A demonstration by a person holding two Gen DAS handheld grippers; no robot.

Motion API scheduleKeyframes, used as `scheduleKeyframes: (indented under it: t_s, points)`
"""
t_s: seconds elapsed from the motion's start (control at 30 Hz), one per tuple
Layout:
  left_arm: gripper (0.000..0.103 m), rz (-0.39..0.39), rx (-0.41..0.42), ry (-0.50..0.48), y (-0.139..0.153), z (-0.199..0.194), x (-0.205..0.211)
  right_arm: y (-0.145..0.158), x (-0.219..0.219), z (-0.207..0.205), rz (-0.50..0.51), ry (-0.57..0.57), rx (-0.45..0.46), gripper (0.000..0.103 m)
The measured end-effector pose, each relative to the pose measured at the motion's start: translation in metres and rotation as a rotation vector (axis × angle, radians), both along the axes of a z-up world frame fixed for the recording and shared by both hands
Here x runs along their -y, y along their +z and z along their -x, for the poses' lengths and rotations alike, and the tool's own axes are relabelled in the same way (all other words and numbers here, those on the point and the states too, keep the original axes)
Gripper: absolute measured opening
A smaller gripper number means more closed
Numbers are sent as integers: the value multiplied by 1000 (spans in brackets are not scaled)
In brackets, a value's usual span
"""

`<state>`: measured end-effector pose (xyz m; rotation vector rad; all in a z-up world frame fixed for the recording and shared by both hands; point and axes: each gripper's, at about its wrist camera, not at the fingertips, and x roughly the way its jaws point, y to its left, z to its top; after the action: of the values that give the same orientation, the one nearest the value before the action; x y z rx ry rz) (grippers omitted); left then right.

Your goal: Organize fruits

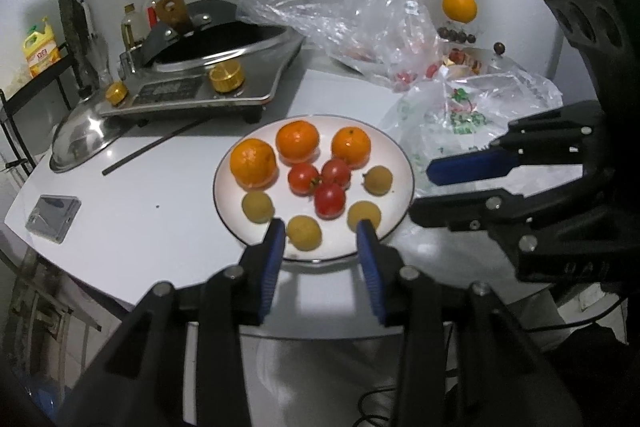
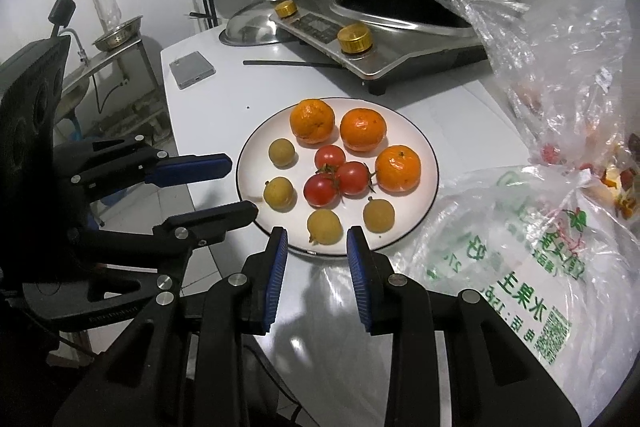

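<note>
A white plate (image 1: 396,195) (image 2: 416,143) on the white table holds three oranges (image 1: 297,141) (image 2: 363,129) at the back. Three red tomatoes (image 1: 329,200) (image 2: 353,178) lie in the middle, and several yellow-brown longans (image 1: 258,206) (image 2: 279,191) lie around them. My left gripper (image 1: 321,229) hovers over the plate's near rim, jaws apart and empty, with one longan (image 1: 304,233) lying beyond the gap. My right gripper (image 2: 317,235) hangs over the near rim too, fingers apart, holding nothing. Each gripper shows in the other's view: the right (image 1: 424,191), the left (image 2: 240,187).
An induction cooker with a wok (image 1: 208,67) (image 2: 400,15) stands behind the plate, with a steel lid (image 1: 84,143) and a black stick (image 1: 156,147) beside it. A phone (image 1: 53,217) lies near the left edge. Crumpled plastic bags (image 1: 460,115) (image 2: 540,227) crowd the right side.
</note>
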<state>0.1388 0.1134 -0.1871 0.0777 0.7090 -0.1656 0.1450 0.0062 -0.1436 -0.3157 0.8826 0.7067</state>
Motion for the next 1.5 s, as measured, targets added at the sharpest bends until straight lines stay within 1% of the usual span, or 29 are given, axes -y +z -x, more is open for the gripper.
scheduleKeyframes:
  t_s: [0.07, 0.1, 0.13, 0.33, 0.37, 0.4, 0.43, 0.47, 0.9, 0.97, 1.03, 1.07, 1.23, 1.3, 1.5]
  points:
    - [45, -1, 6, 4, 3, 5, 2, 3, 3, 5, -3, -3, 9, 33]
    - [57, 3, 12, 8, 5, 9, 3, 5, 4, 7, -4, -4, 12, 33]
    - [60, 8, 16, 9, 7, 11, 3, 7, 6, 9, -6, -5, 18, 33]
    - [60, 5, 41, 11, 18, 28, 12, 20, 17, 25, -19, -18, 54, 33]
    - [62, 6, 47, 14, 20, 31, 13, 22, 20, 28, -21, -21, 60, 35]
    - [65, 8, 55, 18, 22, 35, 15, 25, 23, 32, -24, -25, 67, 39]
    - [68, 11, 62, 21, 25, 38, 16, 27, 25, 34, -28, -29, 73, 41]
    - [68, 15, 71, 25, 29, 41, 18, 29, 28, 37, -32, -33, 79, 43]
    - [69, 21, 167, 25, 63, 81, 46, 61, 65, 74, -72, -74, 165, 44]
    - [73, 20, 180, 21, 68, 87, 52, 66, 72, 80, -80, -82, 180, 44]
    - [87, 29, 196, 18, 72, 93, 55, 72, 78, 86, -89, -91, 198, 44]
    - [88, 35, 212, 19, 76, 99, 57, 75, 80, 89, -94, -95, 206, 44]
    - [89, 53, 270, 8, 92, 119, 67, 88, 92, 106, -110, -109, 250, 46]
    - [89, 56, 291, 7, 99, 128, 72, 94, 97, 113, -118, -116, 270, 50]
    - [89, 69, 335, 5, 119, 150, 79, 111, 110, 136, -151, -140, 333, 51]
